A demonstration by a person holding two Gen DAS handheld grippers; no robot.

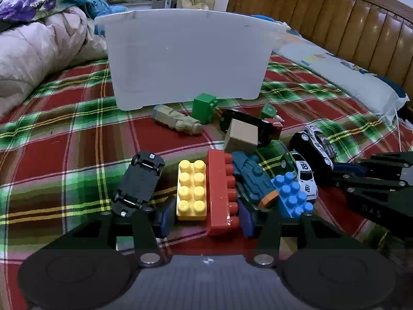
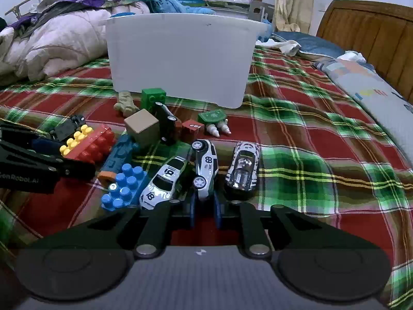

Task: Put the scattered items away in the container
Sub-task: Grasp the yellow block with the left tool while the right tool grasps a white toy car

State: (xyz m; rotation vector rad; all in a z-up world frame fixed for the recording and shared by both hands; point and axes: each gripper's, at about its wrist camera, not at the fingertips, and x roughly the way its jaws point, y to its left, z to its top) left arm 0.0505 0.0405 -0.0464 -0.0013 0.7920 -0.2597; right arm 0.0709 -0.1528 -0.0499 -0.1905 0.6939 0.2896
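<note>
A white plastic bin (image 1: 185, 59) stands on the plaid bed; it also shows in the right wrist view (image 2: 180, 59). Toys lie scattered in front of it. My left gripper (image 1: 206, 219) has its jaws around a yellow brick (image 1: 191, 190) and a red brick (image 1: 220, 193), pads touching their outer sides. My right gripper (image 2: 205, 210) is narrowly closed on the rear of a white car marked 69 (image 2: 206, 166), which lies on its side. A white car marked 18 (image 2: 164, 182) and a blue brick (image 2: 124, 187) lie to its left, a silver striped car (image 2: 244, 168) to its right.
A black car (image 1: 139, 183) lies upside down left of the yellow brick. A tan cube (image 1: 241, 135), green brick (image 1: 204, 107), teal toy (image 1: 254, 179) and beige figure (image 1: 176, 120) lie nearby. A quilt (image 1: 38, 56) is piled left, a wooden headboard (image 1: 335, 13) right.
</note>
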